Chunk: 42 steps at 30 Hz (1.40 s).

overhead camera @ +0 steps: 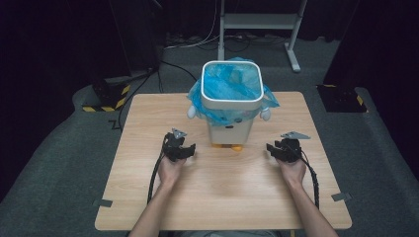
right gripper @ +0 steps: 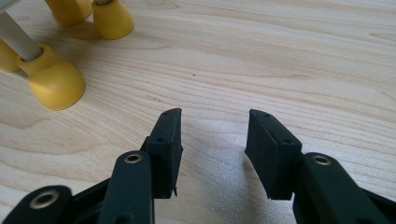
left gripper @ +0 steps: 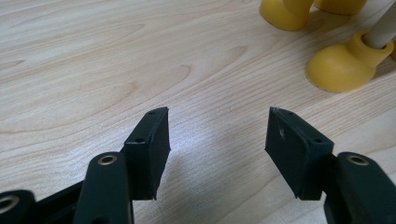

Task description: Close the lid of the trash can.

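A small white bin (overhead camera: pixel 231 101) lined with a blue plastic bag (overhead camera: pixel 232 84) stands on yellow feet (overhead camera: pixel 237 146) at the middle of the wooden table (overhead camera: pixel 148 113). My left gripper (overhead camera: pixel 184 147) rests low on the table to the bin's left, jaws open and empty. To the bin's right, my right gripper (overhead camera: pixel 274 146) is also open with nothing between its jaws. In the left gripper view the gripper (left gripper: pixel 217 135) shows bare wood between its pads, with the yellow feet (left gripper: pixel 343 65) ahead to the right. The right gripper view has the gripper (right gripper: pixel 212 135) over bare wood and yellow feet (right gripper: pixel 53 81) at upper left.
A white metal stand (overhead camera: pixel 259 22) and cables lie on the grey floor beyond the table. Yellow-black striped bases (overhead camera: pixel 106 96) sit at the far left and far right. Grey tape tabs (overhead camera: pixel 102 202) mark the table's near corners.
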Each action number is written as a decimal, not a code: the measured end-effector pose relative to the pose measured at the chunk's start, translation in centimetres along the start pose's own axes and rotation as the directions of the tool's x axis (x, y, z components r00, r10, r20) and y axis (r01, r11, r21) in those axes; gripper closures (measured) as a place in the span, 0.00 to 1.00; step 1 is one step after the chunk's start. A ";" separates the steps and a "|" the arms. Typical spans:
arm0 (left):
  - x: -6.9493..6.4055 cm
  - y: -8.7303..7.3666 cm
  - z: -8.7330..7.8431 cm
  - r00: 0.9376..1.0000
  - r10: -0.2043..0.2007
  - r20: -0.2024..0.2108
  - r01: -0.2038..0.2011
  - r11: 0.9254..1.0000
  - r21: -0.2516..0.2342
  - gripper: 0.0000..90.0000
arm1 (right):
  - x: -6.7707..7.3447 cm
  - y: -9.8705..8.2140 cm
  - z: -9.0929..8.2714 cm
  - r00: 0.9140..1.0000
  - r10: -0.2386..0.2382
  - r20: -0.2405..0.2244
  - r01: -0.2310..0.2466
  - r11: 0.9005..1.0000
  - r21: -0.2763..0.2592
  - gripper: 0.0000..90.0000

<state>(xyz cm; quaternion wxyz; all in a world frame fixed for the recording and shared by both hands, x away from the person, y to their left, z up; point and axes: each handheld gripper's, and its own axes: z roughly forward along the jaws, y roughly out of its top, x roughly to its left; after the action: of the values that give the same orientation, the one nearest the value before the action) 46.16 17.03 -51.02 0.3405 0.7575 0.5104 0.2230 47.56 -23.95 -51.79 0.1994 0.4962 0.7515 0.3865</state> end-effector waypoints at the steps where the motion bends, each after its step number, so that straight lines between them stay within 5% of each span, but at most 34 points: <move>1: 0.0 0.0 0.1 1.000 0.004 -0.003 -0.004 1.000 0.001 0.44 | 0.0 0.0 0.0 1.000 0.002 0.001 -0.002 1.000 0.001 0.61; 9: 0.0 -0.2 0.6 1.000 0.019 -0.025 -0.019 1.000 0.018 0.44 | -0.1 -0.1 0.2 1.000 -0.003 0.012 0.003 1.000 0.006 0.60; 23: 0.5 -0.7 1.1 1.000 -0.010 -0.026 0.010 1.000 0.012 0.43 | -0.2 -0.2 0.5 1.000 -0.015 0.024 0.014 1.000 0.027 0.54; 28: 0.4 -1.0 1.2 1.000 -0.012 -0.025 0.012 1.000 -0.016 0.41 | 0.5 -0.2 0.7 0.994 -0.095 0.044 0.093 0.995 0.046 0.47; 42: 0.4 -1.0 1.2 1.000 -0.010 -0.018 0.010 1.000 -0.015 0.38 | 0.4 -0.1 0.8 0.994 -0.086 0.060 0.083 0.995 0.050 0.42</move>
<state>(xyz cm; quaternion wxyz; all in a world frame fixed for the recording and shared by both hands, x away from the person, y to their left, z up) 46.53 17.30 -52.61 0.3423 0.7505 0.5156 0.2319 47.80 -23.29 -52.34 0.2268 0.4800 0.7744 0.3441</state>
